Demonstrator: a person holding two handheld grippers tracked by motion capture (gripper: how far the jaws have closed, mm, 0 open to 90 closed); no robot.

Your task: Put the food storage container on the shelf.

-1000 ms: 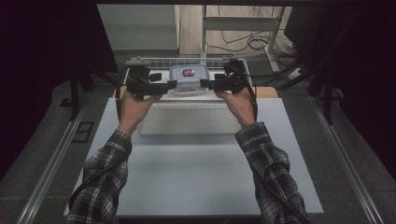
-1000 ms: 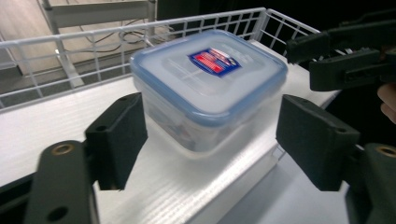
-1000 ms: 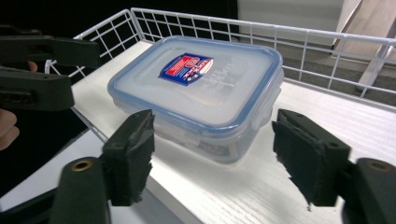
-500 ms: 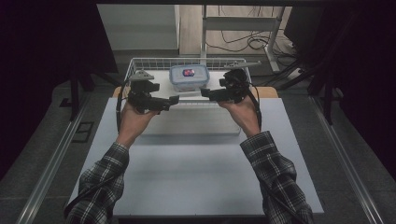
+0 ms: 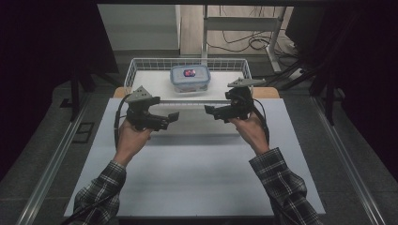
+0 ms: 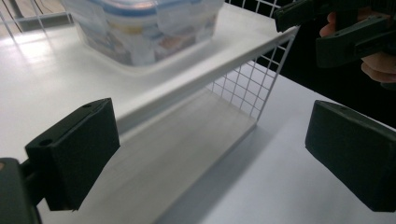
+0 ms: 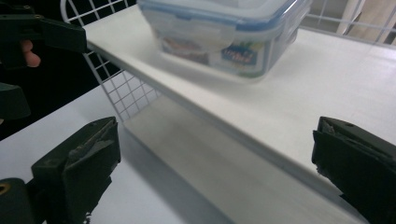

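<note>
Holding both claws above the white surface, you have them at mid frame in the high view, pointed inward at each other. Your left claw sits left of centre and your right claw right of centre, well apart, with nothing between them. In the left claw view the left claw has its jaws spread wide and empty; in the right claw view the right claw is likewise spread and empty.

The clear lidded container with blue clips sits upright on the white shelf inside the wire basket, at upper centre of the high view, beyond both claws. Its long axis runs roughly across the frame, left to right. A red item shows through its lid.
</note>
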